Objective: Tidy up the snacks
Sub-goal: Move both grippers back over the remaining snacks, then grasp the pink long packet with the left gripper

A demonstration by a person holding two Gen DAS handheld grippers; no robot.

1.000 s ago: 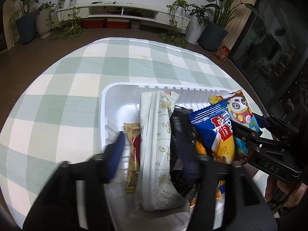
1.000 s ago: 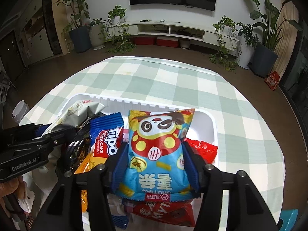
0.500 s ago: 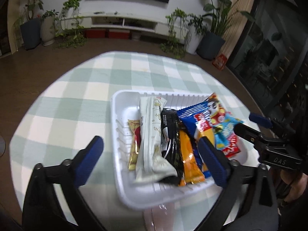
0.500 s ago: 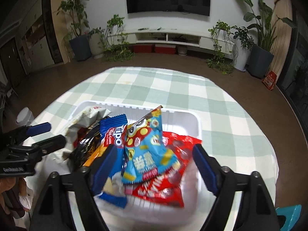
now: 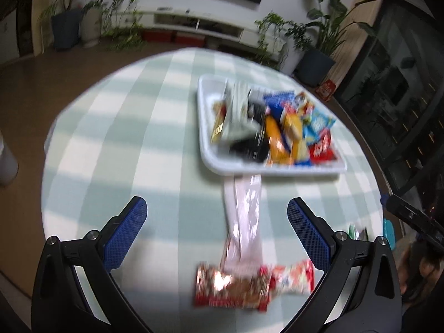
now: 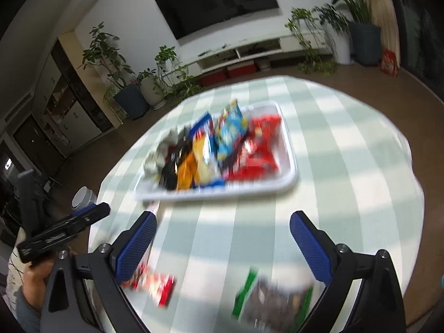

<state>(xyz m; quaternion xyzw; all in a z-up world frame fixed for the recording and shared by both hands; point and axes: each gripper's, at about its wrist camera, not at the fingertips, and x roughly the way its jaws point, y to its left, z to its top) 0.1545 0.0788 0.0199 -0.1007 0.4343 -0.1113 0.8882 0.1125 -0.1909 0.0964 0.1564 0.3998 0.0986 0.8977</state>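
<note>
Taken from left to right across the round green-checked table: at about nine o'clock, off the cloth's edge, a pale cylinder of some kind shows only in part, too blurred to name. The left gripper hangs above the near side of the table with its blue pads spread wide and nothing between them. Below it, at about six o'clock, a red-and-white wrapped snack lies loose on the cloth, and from there a long pale pinkish packet runs up toward twelve o'clock until its far end meets, or slips under, the near rim of the white tray; the blur hides which. The tray sits toward one o'clock and is well filled: a white pouch, a black packet, orange bars, a blue biscuit pack, a light-blue panda bag and red wrappers lie packed side by side. Further right, the right gripper is likewise wide apart and empty, hovering over the near cloth, with a dark packet with green ends lying at about five o'clock in its view. By my reading most of the sorting is done, since the bulk of the snacks already sit in the tray, and three loose packets on the near side are left to gather.
</note>
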